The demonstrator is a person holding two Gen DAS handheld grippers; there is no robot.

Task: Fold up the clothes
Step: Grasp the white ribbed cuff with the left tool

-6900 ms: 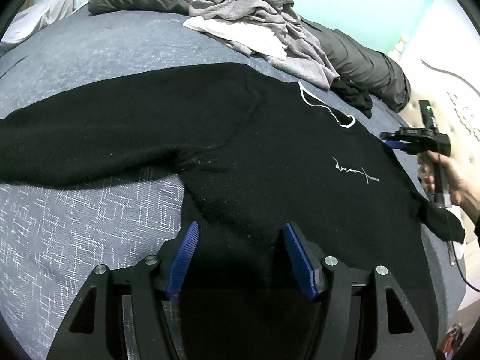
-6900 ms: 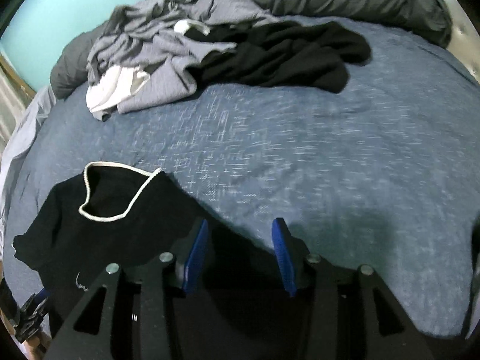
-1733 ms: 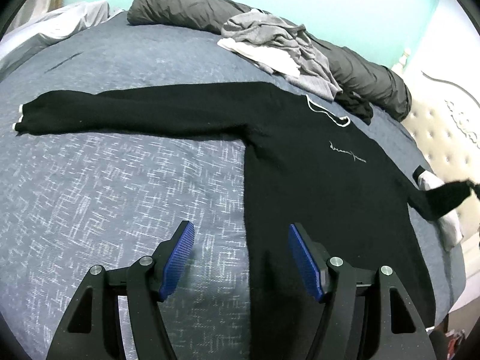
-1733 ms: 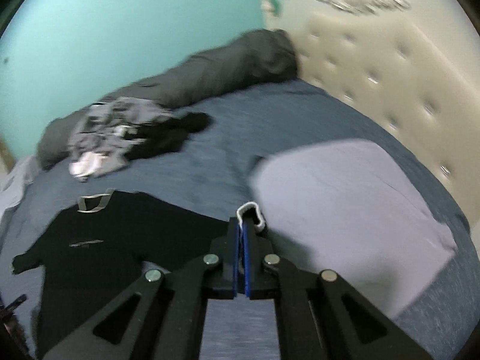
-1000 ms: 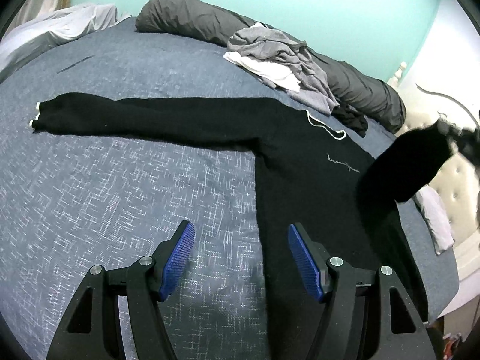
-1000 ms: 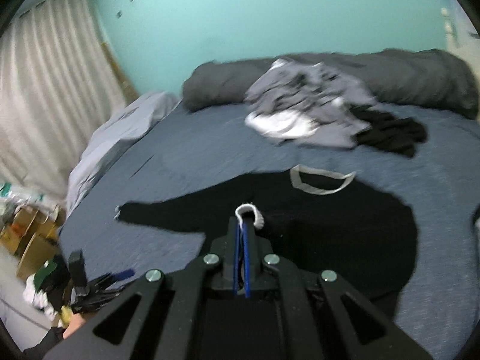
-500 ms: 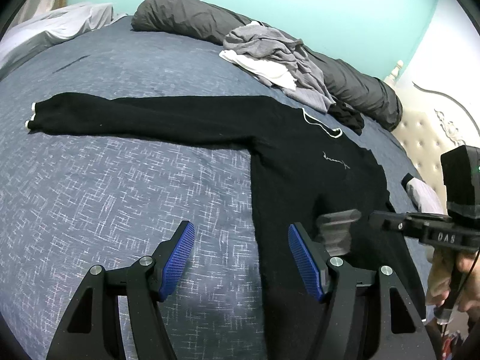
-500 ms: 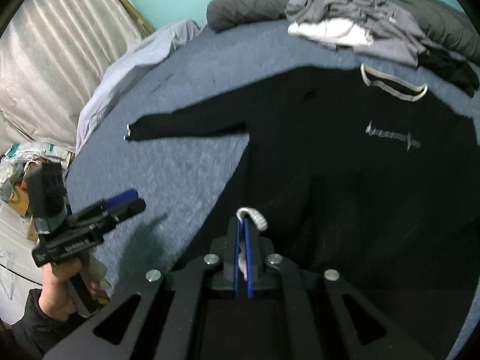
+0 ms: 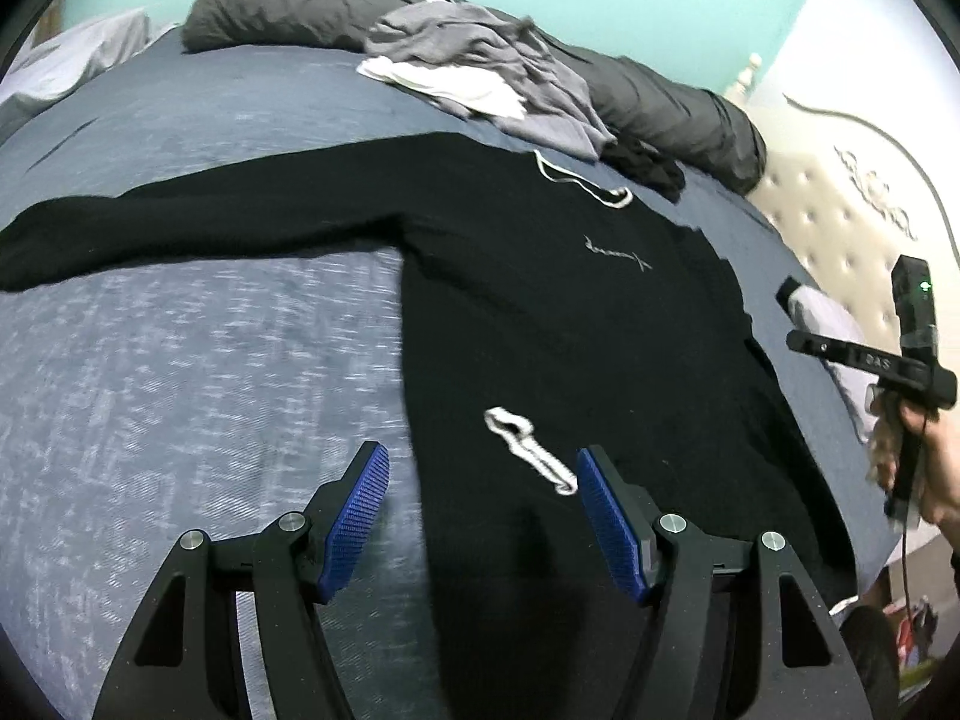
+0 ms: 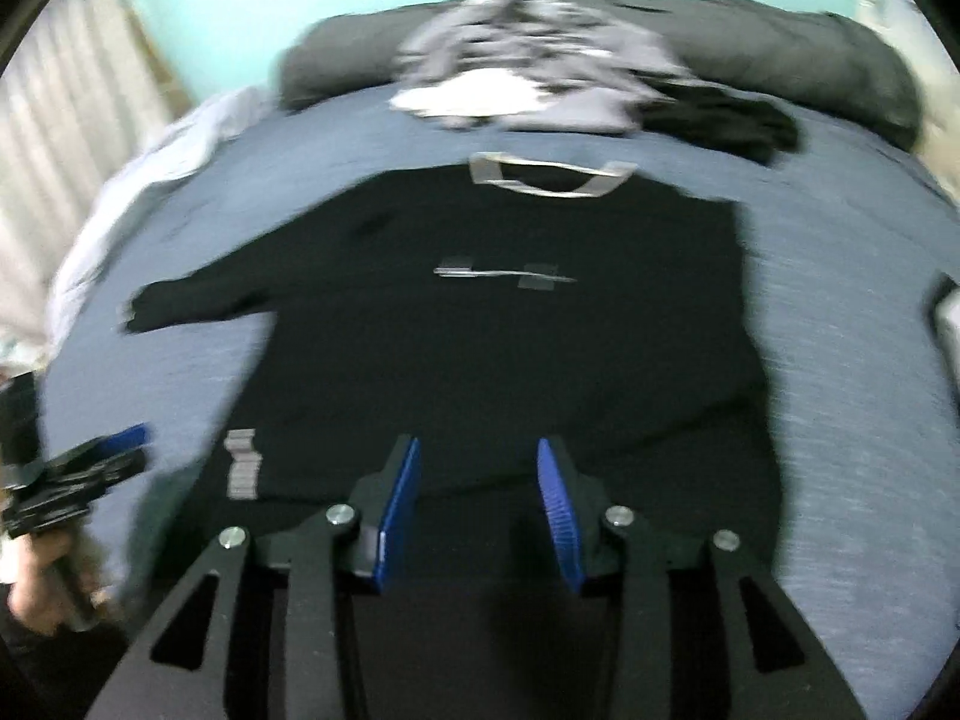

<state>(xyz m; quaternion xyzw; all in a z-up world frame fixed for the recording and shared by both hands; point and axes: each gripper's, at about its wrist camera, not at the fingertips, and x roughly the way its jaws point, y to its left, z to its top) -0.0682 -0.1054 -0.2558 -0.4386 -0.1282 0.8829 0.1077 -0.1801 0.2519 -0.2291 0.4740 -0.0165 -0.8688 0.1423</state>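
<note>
The black sweater (image 9: 540,312) lies face up and flat on the blue bed (image 9: 180,372), its hem nearest the cameras and its neckline toward the far pillows. It looks a soft, limp knit, light enough to lift by one edge but sure to sag and drag; it will neither slip nor break, though any fold laid in it may shift if pulled across the cover. The sensible holds are the thick trimmed edges, a cuff or the hem corner, where the cloth bunches and a pinch will keep.

Nearest, the left tongs (image 9: 480,510) hang over the sweater's lower edge, blue pads spread wide, nothing between them, tilted down toward the cloth. Just beyond them, on the sweater's body, lies the white-trimmed cuff (image 9: 528,450) of the sleeve already folded inward.

The right tongs (image 10: 477,492) hover above the sweater's lower middle, angled downward, jaws opening with nothing between them. In the left wrist view the right hand (image 9: 924,456) holds its tool off the sweater's right edge.

Farther, the other sleeve (image 9: 198,222) stretches straight out from the sweater, unfolded; I judge it the next part to take, by its end. Beyond the neckline sits a heap of grey and white clothes (image 9: 480,72) against the dark bolster (image 9: 288,6).
</note>
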